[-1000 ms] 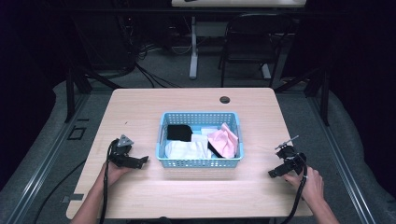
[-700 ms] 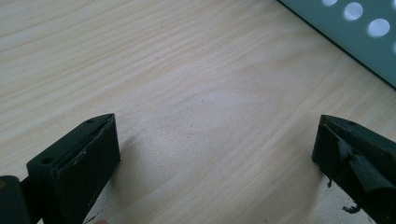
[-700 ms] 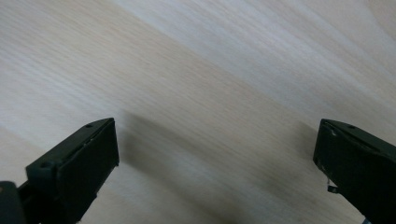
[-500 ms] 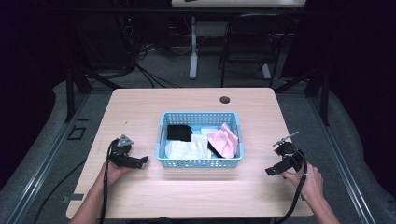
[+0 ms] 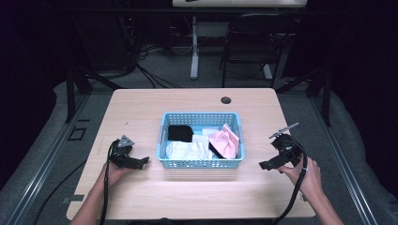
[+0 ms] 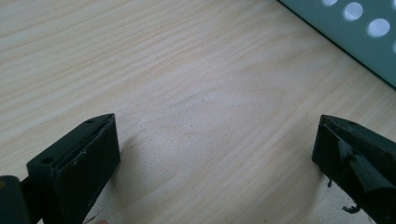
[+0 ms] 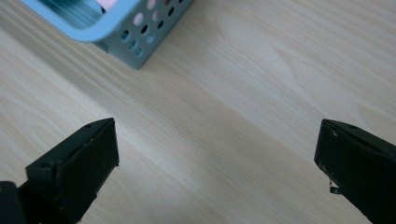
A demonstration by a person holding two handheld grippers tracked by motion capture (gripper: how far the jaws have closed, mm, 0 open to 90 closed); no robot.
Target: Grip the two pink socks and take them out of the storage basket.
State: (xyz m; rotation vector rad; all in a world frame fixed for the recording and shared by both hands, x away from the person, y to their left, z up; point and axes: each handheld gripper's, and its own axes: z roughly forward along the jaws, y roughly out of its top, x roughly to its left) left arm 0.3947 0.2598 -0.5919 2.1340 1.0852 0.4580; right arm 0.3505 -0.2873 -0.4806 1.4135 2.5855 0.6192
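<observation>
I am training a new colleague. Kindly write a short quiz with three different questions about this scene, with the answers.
1. True or false: the left gripper holds a cloth.
2. What colour is the basket? A red, B blue, C green.
3. Fill in: beside the white cloth and the black cloth lies a ____ cloth.

Key: 1 false, its jaws stand open over bare table; 2 B; 3 pink.
</observation>
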